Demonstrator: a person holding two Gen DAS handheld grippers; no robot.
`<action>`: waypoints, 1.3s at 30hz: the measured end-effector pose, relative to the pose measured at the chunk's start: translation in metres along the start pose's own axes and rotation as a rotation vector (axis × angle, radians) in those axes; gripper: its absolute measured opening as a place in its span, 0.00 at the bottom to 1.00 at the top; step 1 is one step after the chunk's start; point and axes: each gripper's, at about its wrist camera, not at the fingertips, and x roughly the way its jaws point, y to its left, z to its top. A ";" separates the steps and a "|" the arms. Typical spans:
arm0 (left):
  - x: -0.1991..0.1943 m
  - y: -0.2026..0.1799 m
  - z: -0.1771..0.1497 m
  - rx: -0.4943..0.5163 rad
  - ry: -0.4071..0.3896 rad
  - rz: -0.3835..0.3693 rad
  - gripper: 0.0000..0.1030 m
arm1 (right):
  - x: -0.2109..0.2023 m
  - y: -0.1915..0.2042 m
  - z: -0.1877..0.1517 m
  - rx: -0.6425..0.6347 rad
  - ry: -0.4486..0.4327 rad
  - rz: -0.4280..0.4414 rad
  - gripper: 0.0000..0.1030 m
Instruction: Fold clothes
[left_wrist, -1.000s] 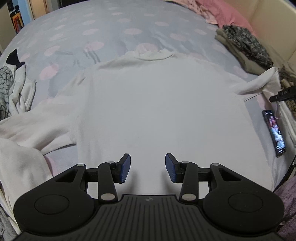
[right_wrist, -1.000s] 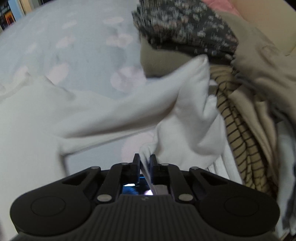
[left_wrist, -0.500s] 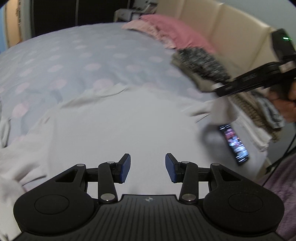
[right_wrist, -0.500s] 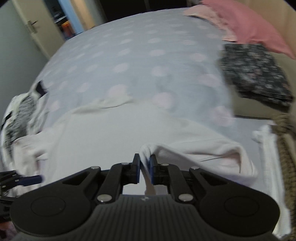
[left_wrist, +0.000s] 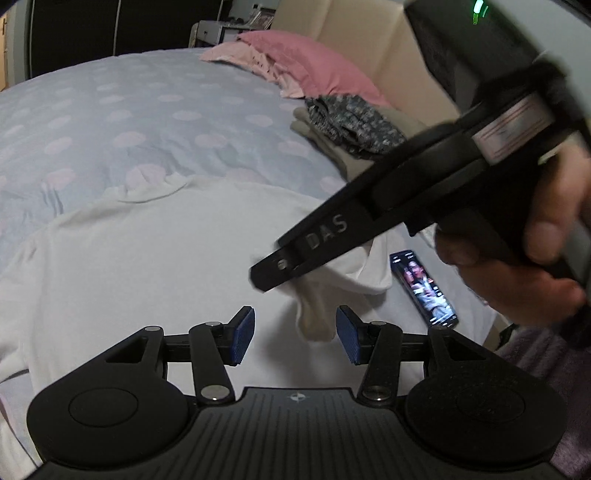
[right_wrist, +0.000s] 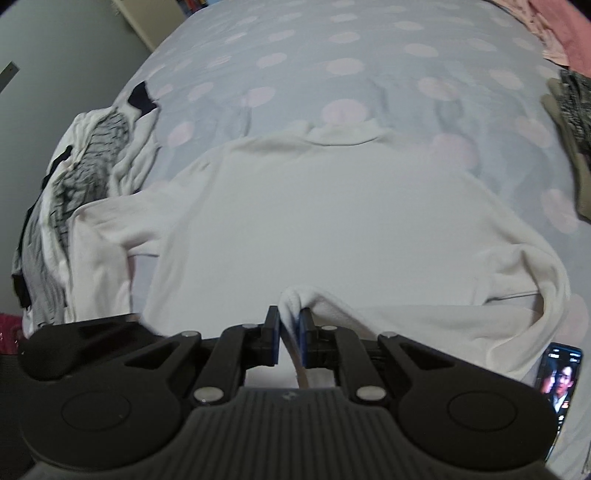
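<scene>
- On the polka-dot bedspread (left_wrist: 155, 110) a white long-sleeved top (right_wrist: 314, 221) is lying flat, collar pointing away toward the far side of the bed.
- Over the top's lower body, the left gripper (left_wrist: 294, 334) is hovering with its blue pads (left_wrist: 243, 334) spread wide apart, holding nothing.
- From its own camera, the right gripper (right_wrist: 289, 334) is pinching the cuff end of the top's right sleeve (right_wrist: 461, 314) between nearly closed pads, the sleeve trailing back to the right in a loop over the body.
- Only the left wrist view is showing that gripper from outside: a black tool (left_wrist: 369, 218) reaching in from the right, lettered "DAS", gripped by the person's hand (left_wrist: 535, 251), with the cuff (left_wrist: 314, 314) dangling below its tip between the left gripper's open pads.
- Only the left wrist view is taking in the pink pillow (left_wrist: 310, 62), the beige headboard (left_wrist: 369, 40), and the full folded stack topped by a dark floral garment (left_wrist: 354, 122); the right wrist view is catching just its edge.
- Only the right wrist view is revealing a crumpled black-and-white garment (right_wrist: 85, 158) heaped at the bed's left edge, beside the top's left sleeve (right_wrist: 107, 232).
- Both views are showing a phone (left_wrist: 424, 288) with a lit screen lying on the bed just beside the folded-over sleeve.
</scene>
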 end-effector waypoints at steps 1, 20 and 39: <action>0.004 -0.001 0.000 -0.004 0.005 -0.002 0.42 | 0.001 0.001 0.000 -0.002 0.004 0.007 0.11; 0.001 0.039 0.003 -0.129 -0.074 0.156 0.02 | -0.041 -0.089 -0.002 0.177 -0.105 -0.056 0.28; -0.010 0.070 0.006 -0.198 -0.089 0.188 0.02 | 0.028 -0.209 -0.045 0.516 -0.026 -0.124 0.31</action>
